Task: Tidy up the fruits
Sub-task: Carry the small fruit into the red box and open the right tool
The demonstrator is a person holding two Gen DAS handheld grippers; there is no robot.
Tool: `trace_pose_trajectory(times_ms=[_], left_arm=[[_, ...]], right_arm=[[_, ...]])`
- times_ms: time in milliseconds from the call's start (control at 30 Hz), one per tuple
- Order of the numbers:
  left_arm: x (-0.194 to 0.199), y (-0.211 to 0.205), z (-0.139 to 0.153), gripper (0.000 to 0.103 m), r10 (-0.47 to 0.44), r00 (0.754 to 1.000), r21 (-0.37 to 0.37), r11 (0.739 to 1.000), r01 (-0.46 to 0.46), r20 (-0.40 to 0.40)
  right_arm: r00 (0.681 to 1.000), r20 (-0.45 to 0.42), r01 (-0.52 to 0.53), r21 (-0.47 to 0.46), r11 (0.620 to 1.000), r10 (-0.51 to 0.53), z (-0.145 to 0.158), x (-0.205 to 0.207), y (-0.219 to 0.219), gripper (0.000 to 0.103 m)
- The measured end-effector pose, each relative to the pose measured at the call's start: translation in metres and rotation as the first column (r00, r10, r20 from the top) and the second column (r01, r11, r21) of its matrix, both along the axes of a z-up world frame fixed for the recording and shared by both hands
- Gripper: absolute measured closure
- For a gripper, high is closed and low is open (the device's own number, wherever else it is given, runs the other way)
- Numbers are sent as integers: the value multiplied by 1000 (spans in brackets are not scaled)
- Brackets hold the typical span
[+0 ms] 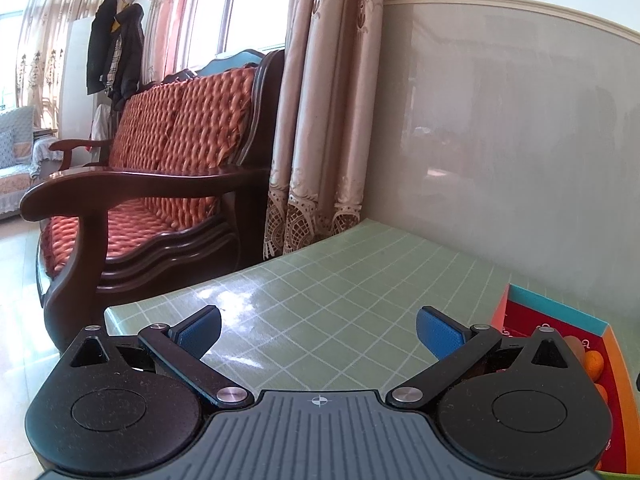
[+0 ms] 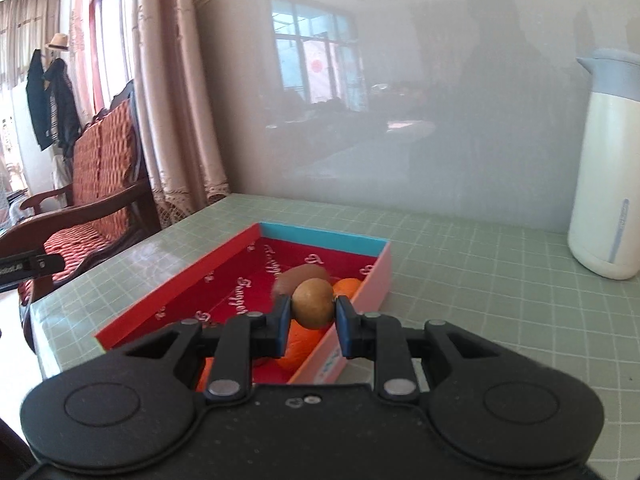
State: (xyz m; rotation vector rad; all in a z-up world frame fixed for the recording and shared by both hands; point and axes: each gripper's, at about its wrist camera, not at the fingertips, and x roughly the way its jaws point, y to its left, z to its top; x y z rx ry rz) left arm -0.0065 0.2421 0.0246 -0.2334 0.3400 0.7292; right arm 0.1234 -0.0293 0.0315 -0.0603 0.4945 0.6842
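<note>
My right gripper [image 2: 313, 309] is shut on a brown kiwi [image 2: 312, 303] and holds it above the near right part of a shallow box [image 2: 236, 246] with a red inside and a blue far wall. Inside the box lie another kiwi [image 2: 298, 274] and oranges [image 2: 347, 285], one orange [image 2: 302, 346] just under the fingers. My left gripper [image 1: 319, 326] hovers open over the green checked tablecloth [image 1: 340, 280] with nothing between its blue pads [image 1: 438, 330]. In the left wrist view the box [image 1: 560, 308] shows at the right edge with an orange [image 1: 595, 362] in it.
A white thermos jug [image 2: 606, 172] stands at the back right of the table, close to the glossy wall. A wooden sofa [image 1: 160, 168] with orange cushions sits past the table's left edge, beside curtains [image 1: 320, 120]. The left gripper's tip [image 2: 30, 267] shows at the left edge.
</note>
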Motion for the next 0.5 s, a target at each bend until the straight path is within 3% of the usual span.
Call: trace_pose_trajectory(times_ms=[500], left_arm=[[17, -16, -4, 0, -52, 996, -12, 999, 51, -78]], right_arm=[[997, -6, -80, -122, 989, 80, -14, -20, 31, 81]])
